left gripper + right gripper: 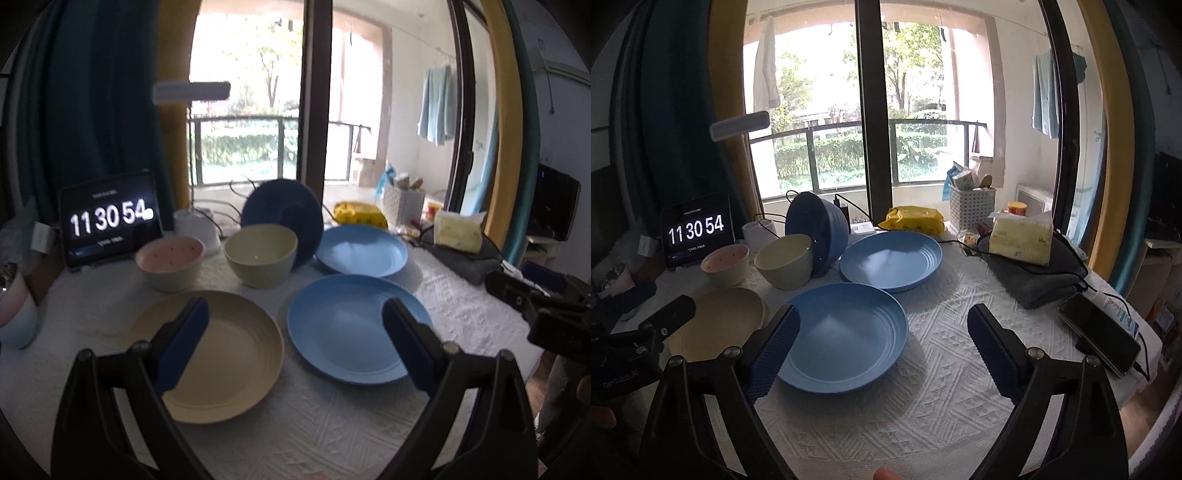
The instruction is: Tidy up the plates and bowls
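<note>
The left gripper (295, 325) hangs above the near edge of the tabletop (461, 314), which is covered with a white embossed cloth, its jaws spread wide with nothing between them. Below it, the round beige ribbed plate (236, 354) lies under the left finger, and the near round blue ribbed plate (343, 328) lies under the right finger; the two plates sit just beside each other without overlapping.

The right gripper (882, 325) also stands wide apart and empty, tilted downward over the cloth. Its left finger overlaps the near blue plate (846, 339), while its right finger is over bare cloth. The far round blue plate (892, 260) lies behind the near one, their rims close together.

Beyond the plates stand a pale green bowl (785, 266) and a pink-lined white bowl (726, 264), both upright. A dark blue bowl (822, 230) is tipped on its side, leaning against the green bowl.

A tablet showing a clock (696, 229) stands at the back left. A black phone (1099, 332) lies at the right edge, near a folded grey towel (1034, 284) carrying a yellow tissue pack (1021, 240).
</note>
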